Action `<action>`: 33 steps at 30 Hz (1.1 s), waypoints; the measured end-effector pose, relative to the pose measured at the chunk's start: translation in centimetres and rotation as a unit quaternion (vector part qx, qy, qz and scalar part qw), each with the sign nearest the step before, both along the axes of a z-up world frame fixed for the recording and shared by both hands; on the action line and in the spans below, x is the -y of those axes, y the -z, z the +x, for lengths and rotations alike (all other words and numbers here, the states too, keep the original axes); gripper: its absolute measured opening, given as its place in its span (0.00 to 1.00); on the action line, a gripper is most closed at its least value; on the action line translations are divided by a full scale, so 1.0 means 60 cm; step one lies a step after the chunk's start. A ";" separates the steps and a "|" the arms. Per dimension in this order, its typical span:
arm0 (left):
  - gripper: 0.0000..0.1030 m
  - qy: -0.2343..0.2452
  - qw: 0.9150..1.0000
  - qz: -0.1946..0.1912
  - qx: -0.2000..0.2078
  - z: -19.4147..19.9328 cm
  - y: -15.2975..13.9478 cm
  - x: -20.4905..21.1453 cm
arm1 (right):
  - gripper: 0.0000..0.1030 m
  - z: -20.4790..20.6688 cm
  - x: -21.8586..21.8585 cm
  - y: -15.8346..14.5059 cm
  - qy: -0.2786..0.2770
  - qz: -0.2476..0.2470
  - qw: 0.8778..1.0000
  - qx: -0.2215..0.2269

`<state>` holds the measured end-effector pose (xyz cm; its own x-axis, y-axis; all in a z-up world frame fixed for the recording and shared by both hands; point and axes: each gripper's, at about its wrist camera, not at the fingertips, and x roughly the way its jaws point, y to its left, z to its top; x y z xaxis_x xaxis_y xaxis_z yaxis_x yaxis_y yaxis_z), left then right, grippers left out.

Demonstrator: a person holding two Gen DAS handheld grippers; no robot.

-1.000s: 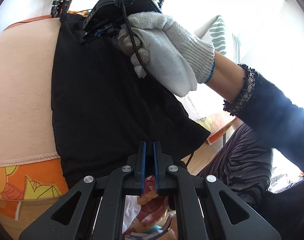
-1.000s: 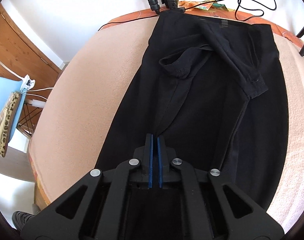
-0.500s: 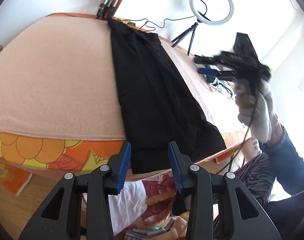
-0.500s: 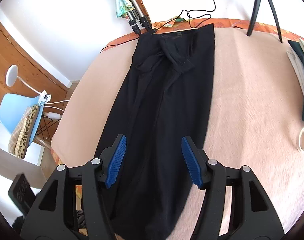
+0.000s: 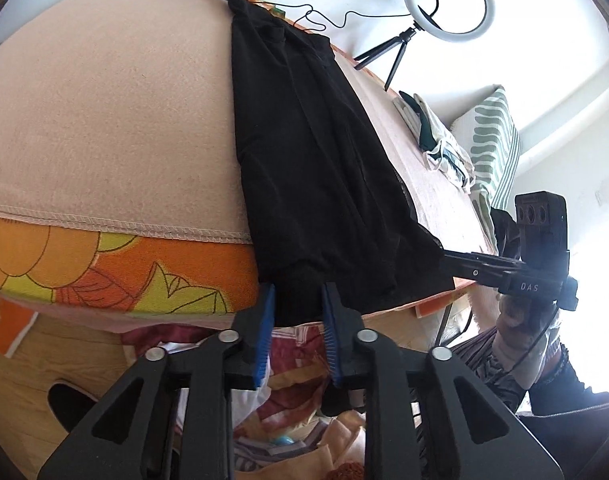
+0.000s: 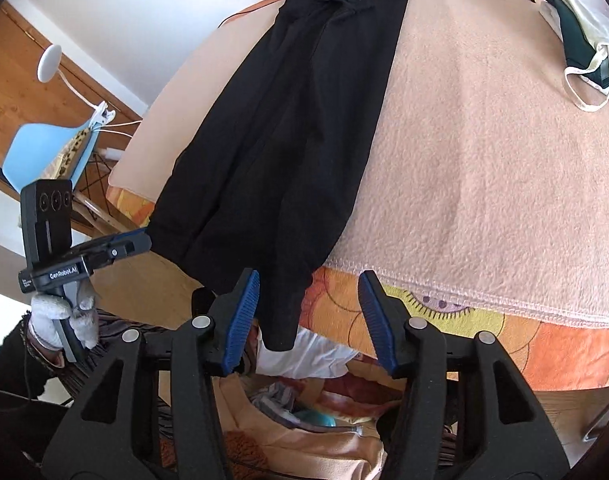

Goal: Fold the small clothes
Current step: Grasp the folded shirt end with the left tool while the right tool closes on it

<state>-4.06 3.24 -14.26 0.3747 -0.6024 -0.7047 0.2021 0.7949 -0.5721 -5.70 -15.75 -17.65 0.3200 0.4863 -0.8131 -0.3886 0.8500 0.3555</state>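
A pair of black trousers [image 5: 304, 152] lies lengthwise on a pink blanket [image 5: 116, 120], folded leg on leg; the leg ends hang over the near table edge. It also shows in the right wrist view [image 6: 296, 120]. My left gripper [image 5: 296, 320] is open, its jaws on either side of the hanging hem. My right gripper [image 6: 308, 308] is open wide at the other hanging leg end [image 6: 284, 320], not closed on it. Each gripper shows in the other's view, the right one [image 5: 460, 266] and the left one [image 6: 138, 242].
A ring light on a tripod [image 5: 444, 0] stands at the far edge. Folded light and dark green cloths [image 6: 584, 40] lie at the far right. A striped pillow [image 5: 496, 144], a blue chair [image 6: 44, 148] and piled fabric [image 6: 304, 420] below the table edge.
Both grippers let go of the trousers, opened and pulled back from over the cloth to the near table edge. Over the last half second they dropped level with the hanging hems.
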 end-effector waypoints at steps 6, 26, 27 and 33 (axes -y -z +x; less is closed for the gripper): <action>0.03 0.002 1.000 -0.002 0.026 -0.011 -0.015 -0.005 | 0.07 -0.005 -0.007 0.020 -0.007 -0.017 1.000 -0.009; 0.08 0.006 1.000 0.024 0.012 -0.017 -0.016 -0.010 | 0.19 -0.021 0.026 -0.025 -0.022 0.020 1.000 0.004; 0.08 0.002 0.999 0.031 0.020 -0.020 -0.022 -0.011 | 0.33 -0.017 0.025 -0.039 -0.020 0.017 0.999 0.018; 0.08 0.008 0.996 0.046 0.077 -0.034 -0.068 0.017 | 0.42 0.070 0.058 -0.125 0.016 0.001 0.996 0.093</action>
<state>-6.09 2.21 -10.18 0.4737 -0.5449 -0.6919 0.2953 0.8384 -0.4581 -1.48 -19.26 -10.17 0.4805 0.4746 -0.7375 -0.4197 0.8628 0.2819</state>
